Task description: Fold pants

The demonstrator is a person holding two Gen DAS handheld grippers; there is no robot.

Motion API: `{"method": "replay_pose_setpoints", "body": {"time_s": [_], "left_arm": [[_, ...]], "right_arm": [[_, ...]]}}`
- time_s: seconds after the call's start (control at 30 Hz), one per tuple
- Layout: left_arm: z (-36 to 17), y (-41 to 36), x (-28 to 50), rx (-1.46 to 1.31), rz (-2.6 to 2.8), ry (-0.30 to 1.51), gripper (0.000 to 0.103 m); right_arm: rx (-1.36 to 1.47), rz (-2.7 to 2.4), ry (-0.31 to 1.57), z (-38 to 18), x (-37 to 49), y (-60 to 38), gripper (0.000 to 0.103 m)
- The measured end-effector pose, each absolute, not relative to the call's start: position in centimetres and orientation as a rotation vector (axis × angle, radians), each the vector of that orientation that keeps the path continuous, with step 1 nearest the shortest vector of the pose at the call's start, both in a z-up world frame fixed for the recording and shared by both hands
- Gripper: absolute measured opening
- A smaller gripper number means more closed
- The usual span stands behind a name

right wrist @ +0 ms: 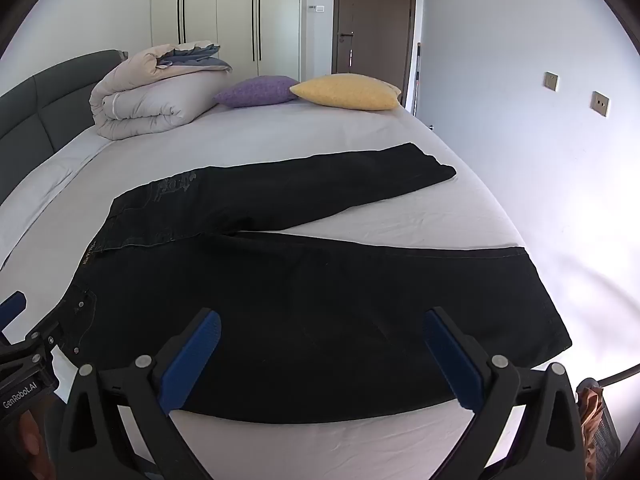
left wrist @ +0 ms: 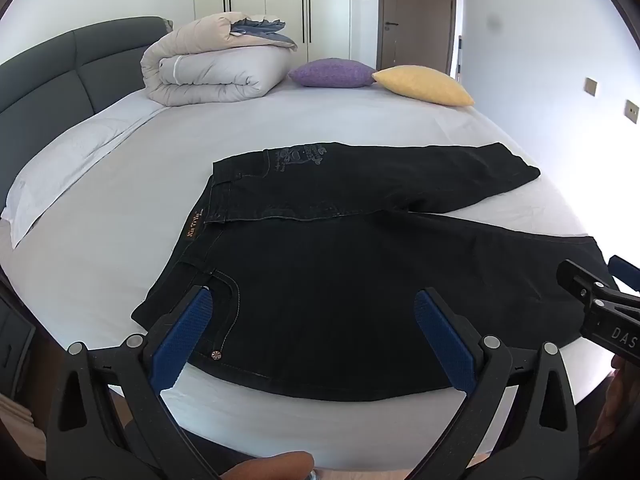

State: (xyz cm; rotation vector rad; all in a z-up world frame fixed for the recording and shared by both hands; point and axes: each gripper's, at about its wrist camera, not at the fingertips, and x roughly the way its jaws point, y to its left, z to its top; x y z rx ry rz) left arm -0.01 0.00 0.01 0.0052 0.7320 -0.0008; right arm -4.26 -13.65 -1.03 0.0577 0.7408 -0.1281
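Both grippers, left (left wrist: 314, 334) and right (right wrist: 322, 356), hang wide open and empty over the near leg of the black pants (left wrist: 360, 280), spread flat on the bed (left wrist: 160, 184) with legs splayed, presumably poised to grasp its near edge for a lengthwise fold.

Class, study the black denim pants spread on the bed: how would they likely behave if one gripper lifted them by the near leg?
The black denim pants lie flat and follow the white bedsheet, so they would probably drape limply. The thick, seamed fabric suggests some weight. The far leg would likely drag along the sheet rather than lift cleanly.
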Motion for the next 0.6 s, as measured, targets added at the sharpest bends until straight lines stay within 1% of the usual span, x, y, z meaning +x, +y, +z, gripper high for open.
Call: {"method": "replay_pose_setpoints", "body": {"time_s": [0.37, 0.43, 0.6], "left_arm": [[0.1, -0.1, -0.1, 0.008, -0.013, 0.726, 0.103], [-0.8, 0.8, 0.0, 0.014, 0.009, 0.736, 0.103], [-0.9, 0.8, 0.1, 0.015, 0.011, 0.736, 0.103]], "right_arm": [[0.047, -0.129, 0.738, -1.1, -4.4, -13.2, 0.103], [0.045, -0.127, 0.738, -1.2, -4.7, -13.0, 0.103], [0.037, -0.123, 0.744, -1.5, -4.5, -12.4, 0.103]]}}
